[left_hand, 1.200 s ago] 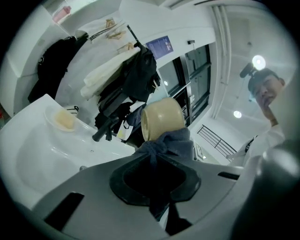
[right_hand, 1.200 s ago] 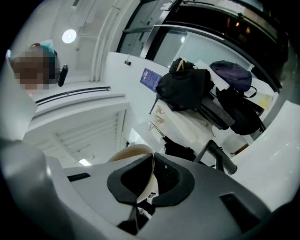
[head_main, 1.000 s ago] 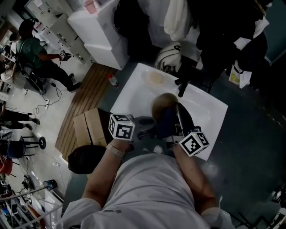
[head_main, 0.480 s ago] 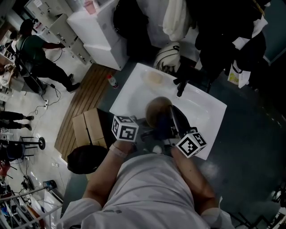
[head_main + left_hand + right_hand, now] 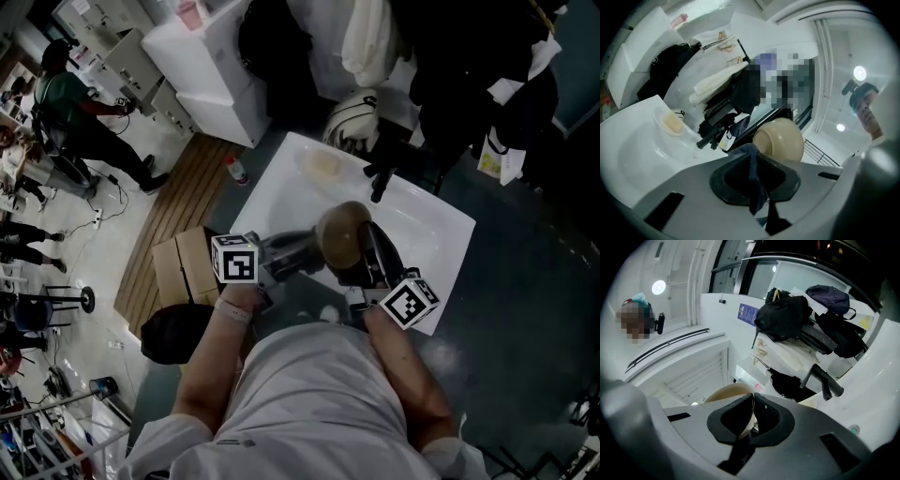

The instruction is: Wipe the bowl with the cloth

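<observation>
A tan bowl hangs tilted over the white sink, its rounded outside toward the left gripper view. My right gripper is shut on the bowl's rim, which sits pinched between its pads. My left gripper is just left of the bowl, shut on a dark blue cloth. The cloth runs between the pads and pokes out at the tips, a short way from the bowl. In the head view the cloth is hard to make out.
A black faucet stands at the sink's back edge, with a soap dish beside it. Bags and clothes hang behind. A cardboard box, a wooden floor panel and a small bottle lie left. People stand far left.
My left gripper has drawn back to the left, taking the cloth away from the bowl. More of the bowl shows now. The right gripper has kept the bowl almost still.
</observation>
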The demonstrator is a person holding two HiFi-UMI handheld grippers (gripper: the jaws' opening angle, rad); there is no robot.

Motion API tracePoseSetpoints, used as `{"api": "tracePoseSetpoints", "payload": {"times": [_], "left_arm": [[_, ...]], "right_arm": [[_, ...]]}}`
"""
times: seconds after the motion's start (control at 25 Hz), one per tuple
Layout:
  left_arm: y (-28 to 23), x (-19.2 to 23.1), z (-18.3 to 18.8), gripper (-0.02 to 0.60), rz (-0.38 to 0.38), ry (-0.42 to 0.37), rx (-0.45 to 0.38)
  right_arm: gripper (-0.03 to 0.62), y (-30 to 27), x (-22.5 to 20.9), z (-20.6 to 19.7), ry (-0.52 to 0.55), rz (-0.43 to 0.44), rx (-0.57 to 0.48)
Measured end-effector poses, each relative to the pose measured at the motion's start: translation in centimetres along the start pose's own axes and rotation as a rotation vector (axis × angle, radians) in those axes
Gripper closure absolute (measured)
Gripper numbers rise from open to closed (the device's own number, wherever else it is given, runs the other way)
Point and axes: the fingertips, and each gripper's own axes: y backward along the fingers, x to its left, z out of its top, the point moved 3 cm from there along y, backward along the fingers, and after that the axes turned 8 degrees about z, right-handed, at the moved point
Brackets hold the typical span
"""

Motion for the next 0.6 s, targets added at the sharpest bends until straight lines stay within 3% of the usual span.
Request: {"api": "tracePoseSetpoints", "payload": {"times": [0.4,0.6], "left_arm": [[2.4,-0.4,4.6,0.537,-0.153,0.116,-0.215],[2.3,-1.2,4.6,0.537,-0.270,0.212,-0.274]], "right_arm": [[0.563,-0.4,0.0,-2.9,-0.211,0.091,0.048],[0.563,-1.0,0.7,-2.2,-0.288,0.142,-0.020]]}}
